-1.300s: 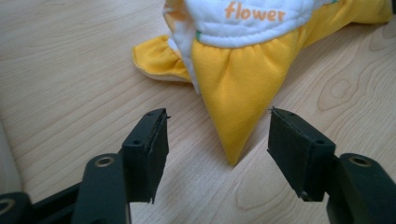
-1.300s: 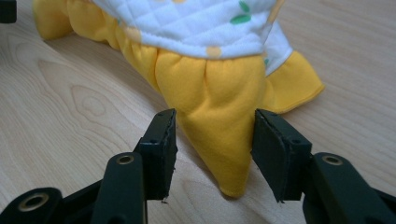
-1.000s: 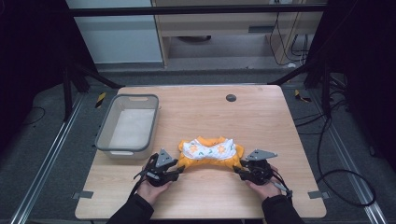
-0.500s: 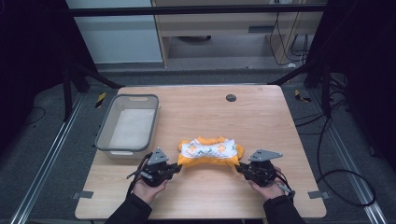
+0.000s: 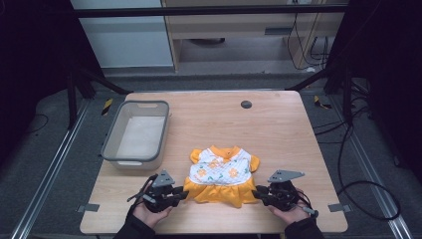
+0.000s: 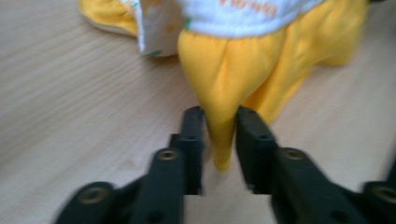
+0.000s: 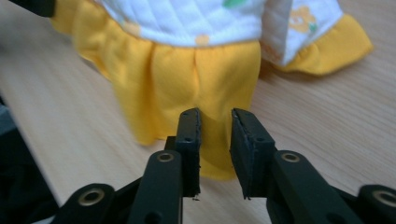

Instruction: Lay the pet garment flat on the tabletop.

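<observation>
A small doll-sized dress (image 5: 221, 174) is seen lying flat on the wooden table (image 5: 278, 129), near the front edge and roughly midway between the table's left and right sides. Its orange collar is pointed toward the far edge, and its orange skirt hem toward the person, so the long axis is laid front to back, tilted only slightly. The white flowered bodice is turned upward, with a short orange-trimmed sleeve spread to each side.

The left gripper (image 5: 180, 195) is held at the hem's left corner. In the left gripper view, a gathered fold of the orange skirt (image 6: 233, 88) is seen standing between the two black jaws (image 6: 219, 140). The jaws have just been opening; the fold sits close against both pads, but a firm pinch cannot be told apart from loose contact.

The right gripper (image 5: 258, 193) is held at the hem's right corner. In the right gripper view, the skirt's edge (image 7: 187, 84) is seen between the jaws (image 7: 215, 140), which have likewise just been opening; a narrow gap is visible at the pads, and the cloth is not visibly squeezed.

A grey plastic bin (image 5: 113, 144) is placed on the table's left part, well apart from the dress.
</observation>
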`<state>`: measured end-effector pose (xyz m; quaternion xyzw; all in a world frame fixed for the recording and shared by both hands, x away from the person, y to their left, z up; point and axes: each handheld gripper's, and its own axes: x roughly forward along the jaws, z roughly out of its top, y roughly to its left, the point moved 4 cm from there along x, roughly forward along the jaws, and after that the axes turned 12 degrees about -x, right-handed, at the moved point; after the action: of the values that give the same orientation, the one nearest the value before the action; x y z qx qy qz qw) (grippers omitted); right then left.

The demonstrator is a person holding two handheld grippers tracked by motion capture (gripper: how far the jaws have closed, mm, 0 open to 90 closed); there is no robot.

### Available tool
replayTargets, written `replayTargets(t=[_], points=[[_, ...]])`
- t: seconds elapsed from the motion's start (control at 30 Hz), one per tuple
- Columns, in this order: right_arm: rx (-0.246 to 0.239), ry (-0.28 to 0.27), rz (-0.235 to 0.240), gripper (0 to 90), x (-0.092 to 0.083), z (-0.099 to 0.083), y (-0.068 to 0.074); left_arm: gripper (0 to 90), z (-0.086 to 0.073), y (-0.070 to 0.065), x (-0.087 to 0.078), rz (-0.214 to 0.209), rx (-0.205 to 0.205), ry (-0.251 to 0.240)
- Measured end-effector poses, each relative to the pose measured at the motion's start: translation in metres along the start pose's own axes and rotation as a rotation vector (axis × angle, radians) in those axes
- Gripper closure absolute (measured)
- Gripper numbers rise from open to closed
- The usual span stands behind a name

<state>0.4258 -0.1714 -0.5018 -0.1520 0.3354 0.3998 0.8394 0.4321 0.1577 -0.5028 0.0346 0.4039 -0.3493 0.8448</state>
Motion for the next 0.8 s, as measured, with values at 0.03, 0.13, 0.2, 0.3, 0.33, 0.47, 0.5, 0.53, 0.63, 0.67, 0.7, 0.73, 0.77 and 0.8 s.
replayTargets(t=[0.03,0.13,0.2,0.3,0.33,0.47,0.5,0.53,0.63,0.67,0.7,0.73,0.77,0.8], points=[[0.001,0.016,-0.009,70.9,0.003,-0.002,-0.002,64.3,0.0,0.001,0.003,0.002,0.0,-0.002],[-0.003,0.016,-0.022,66.5,0.007,-0.005,-0.005,53.0,0.0,0.003,0.004,0.009,-0.003,-0.034],[-0.009,-0.005,-0.03,63.7,0.006,-0.004,-0.004,46.0,0.002,0.002,-0.001,0.001,-0.004,-0.071],[-0.017,-0.057,-0.043,59.1,0.0,0.0,-0.005,38.6,0.007,0.001,-0.011,-0.031,-0.021,-0.136],[-0.02,-0.076,-0.052,57.8,-0.002,0.002,-0.006,37.4,0.01,0.001,-0.014,-0.039,-0.028,-0.156],[-0.02,-0.148,-0.096,55.0,-0.011,0.012,-0.015,36.4,0.026,0.009,-0.025,-0.021,-0.038,-0.221],[-0.021,-0.166,-0.11,54.4,-0.012,0.015,-0.019,36.4,0.031,0.012,-0.027,-0.009,-0.039,-0.234],[-0.015,-0.18,-0.12,53.6,-0.014,0.018,-0.023,36.4,0.037,0.016,-0.028,0.004,-0.04,-0.247],[0.003,-0.213,-0.152,53.3,-0.014,0.027,-0.037,36.9,0.054,0.025,-0.027,0.032,-0.057,-0.269],[0.012,-0.216,-0.158,53.0,-0.013,0.03,-0.041,37.5,0.059,0.028,-0.025,0.043,-0.056,-0.271],[0.018,-0.216,-0.165,52.9,-0.011,0.033,-0.046,38.0,0.065,0.03,-0.021,0.052,-0.058,-0.275],[0.022,-0.219,-0.177,52.8,-0.009,0.035,-0.052,38.6,0.07,0.032,-0.016,0.06,-0.059,-0.271],[0.029,-0.223,-0.187,52.8,-0.006,0.038,-0.057,39.2,0.076,0.035,-0.011,0.071,-0.056,-0.268],[0.044,-0.222,-0.19,52.9,-0.002,0.04,-0.062,39.8,0.082,0.037,-0.006,0.083,-0.056,-0.267]])
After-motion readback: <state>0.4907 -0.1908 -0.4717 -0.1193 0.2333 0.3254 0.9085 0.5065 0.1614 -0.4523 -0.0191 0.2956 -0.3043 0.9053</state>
